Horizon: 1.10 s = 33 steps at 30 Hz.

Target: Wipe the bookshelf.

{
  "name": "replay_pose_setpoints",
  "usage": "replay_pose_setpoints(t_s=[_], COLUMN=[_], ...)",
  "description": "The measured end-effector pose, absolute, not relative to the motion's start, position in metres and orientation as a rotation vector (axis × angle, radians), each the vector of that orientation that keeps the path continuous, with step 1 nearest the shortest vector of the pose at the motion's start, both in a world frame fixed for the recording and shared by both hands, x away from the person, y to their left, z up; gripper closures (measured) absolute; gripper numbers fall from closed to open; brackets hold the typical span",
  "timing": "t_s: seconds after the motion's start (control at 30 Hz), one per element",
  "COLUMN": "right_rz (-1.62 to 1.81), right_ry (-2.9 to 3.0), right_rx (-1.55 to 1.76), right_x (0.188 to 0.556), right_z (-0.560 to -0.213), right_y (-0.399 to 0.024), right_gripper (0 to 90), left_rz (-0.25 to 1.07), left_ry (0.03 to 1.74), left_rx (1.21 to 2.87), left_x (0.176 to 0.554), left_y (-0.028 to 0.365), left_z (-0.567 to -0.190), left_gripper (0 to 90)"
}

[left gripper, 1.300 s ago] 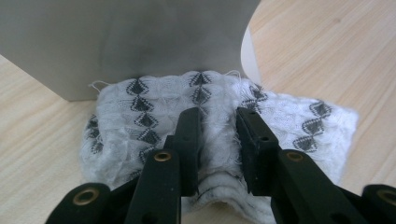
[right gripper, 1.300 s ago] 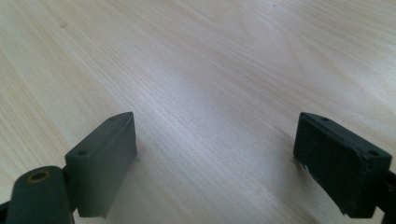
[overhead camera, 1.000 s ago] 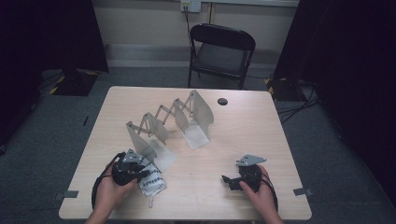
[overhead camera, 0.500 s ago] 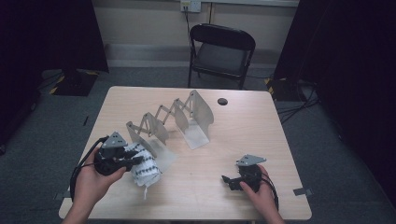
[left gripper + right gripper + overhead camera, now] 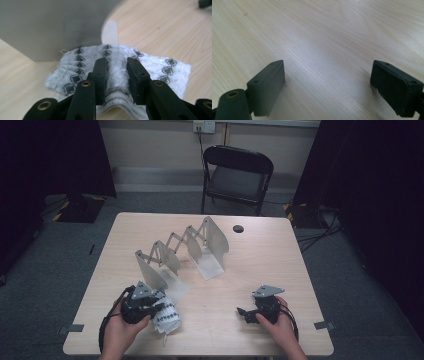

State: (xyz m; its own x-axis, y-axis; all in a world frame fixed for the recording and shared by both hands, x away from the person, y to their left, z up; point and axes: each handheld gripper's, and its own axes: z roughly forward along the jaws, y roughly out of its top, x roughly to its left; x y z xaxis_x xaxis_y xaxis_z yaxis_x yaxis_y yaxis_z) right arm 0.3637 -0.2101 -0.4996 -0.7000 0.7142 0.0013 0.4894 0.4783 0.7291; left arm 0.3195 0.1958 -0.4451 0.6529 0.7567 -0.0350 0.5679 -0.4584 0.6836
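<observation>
Two grippers work this table, and just one is busy. The left gripper (image 5: 159, 306) has its jaws clamped on a raised fold of the white patterned cloth (image 5: 120, 72) — in the left gripper view the fabric bunches up between the two black pads, pinched at the middle so the rest can hang or drag free. The cloth sits at the near left of the table (image 5: 280, 265), just in front of the nearest panel of the metal accordion rack (image 5: 177, 255), whose grey plate rises right behind it in the left gripper view. I judge the grip is taken there so the cloth can be lifted and fed into a slot between the rack's upright panels; the rack stands stretched diagonally, its gaps open toward the person.

The right gripper (image 5: 246, 313) rests at the near right, well apart from cloth and rack, jaws spread wide over bare wood — parked out of the way, likely ready to steady the rack.
</observation>
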Motion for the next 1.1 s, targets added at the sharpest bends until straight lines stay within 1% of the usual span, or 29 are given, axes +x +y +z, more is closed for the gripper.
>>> replay_pose_setpoints(t_s=[0.1,0.17,0.23,0.3,0.33,0.37,0.43,0.47,0.5,0.53,0.57,0.63,0.67,0.8,0.87,1.0,1.1], right_rz=[1.051,1.049,1.048,1.045,1.045,1.042,1.044,1.042,1.047,1.047,1.041,1.046,1.046,1.032,1.043,1.058,1.054], right_ry=[2.426,2.423,2.422,2.419,2.419,2.418,2.419,2.419,2.422,2.422,2.432,2.443,2.443,2.464,2.471,2.483,2.502], right_rx=[1.020,1.024,1.028,1.030,1.030,1.032,1.033,1.032,1.022,1.022,1.016,0.997,0.997,0.915,0.893,0.869,0.862], right_x=[0.364,0.364,0.365,0.365,0.365,0.366,0.366,0.366,0.366,0.366,0.366,0.366,0.366,0.363,0.362,0.360,0.360], right_z=[-0.500,-0.500,-0.500,-0.500,-0.500,-0.500,-0.500,-0.500,-0.500,-0.500,-0.499,-0.498,-0.498,-0.494,-0.492,-0.490,-0.491], right_y=[-0.210,-0.209,-0.208,-0.207,-0.207,-0.207,-0.206,-0.206,-0.206,-0.206,-0.205,-0.203,-0.203,-0.194,-0.190,-0.183,-0.179], right_gripper=[11.9,11.8,11.6,11.3,11.3,11.1,11.0,11.0,11.4,11.4,12.0,12.8,12.8,14.0,14.1,14.1,14.2], left_rz=[0.365,0.393,0.374,0.373,0.369,0.361,0.362,0.359,0.346,0.346,0.352,0.351,0.350,0.353,0.349,0.385,0.340], left_ry=[1.030,1.019,1.034,1.046,1.050,1.055,1.053,1.054,1.057,1.057,1.035,1.039,1.039,1.033,1.028,0.998,1.014], left_rx=[2.194,2.202,2.186,2.188,2.177,2.175,2.171,2.164,2.160,2.162,2.180,2.173,2.173,2.174,2.178,2.220,2.201], left_x=[0.318,0.317,0.316,0.315,0.315,0.314,0.313,0.312,0.311,0.311,0.309,0.309,0.309,0.309,0.308,0.309,0.308], left_y=[0.192,0.190,0.188,0.186,0.185,0.183,0.181,0.180,0.177,0.177,0.174,0.173,0.173,0.172,0.172,0.177,0.181], left_z=[-0.458,-0.462,-0.467,-0.469,-0.471,-0.474,-0.475,-0.475,-0.476,-0.476,-0.477,-0.477,-0.476,-0.479,-0.478,-0.472,-0.468], left_gripper=[69.7,69.2,68.8,65.6,65.6,61.9,60.4,57.7,50.7,50.7,46.1,42.5,42.5,38.0,37.5,35.7,34.8])
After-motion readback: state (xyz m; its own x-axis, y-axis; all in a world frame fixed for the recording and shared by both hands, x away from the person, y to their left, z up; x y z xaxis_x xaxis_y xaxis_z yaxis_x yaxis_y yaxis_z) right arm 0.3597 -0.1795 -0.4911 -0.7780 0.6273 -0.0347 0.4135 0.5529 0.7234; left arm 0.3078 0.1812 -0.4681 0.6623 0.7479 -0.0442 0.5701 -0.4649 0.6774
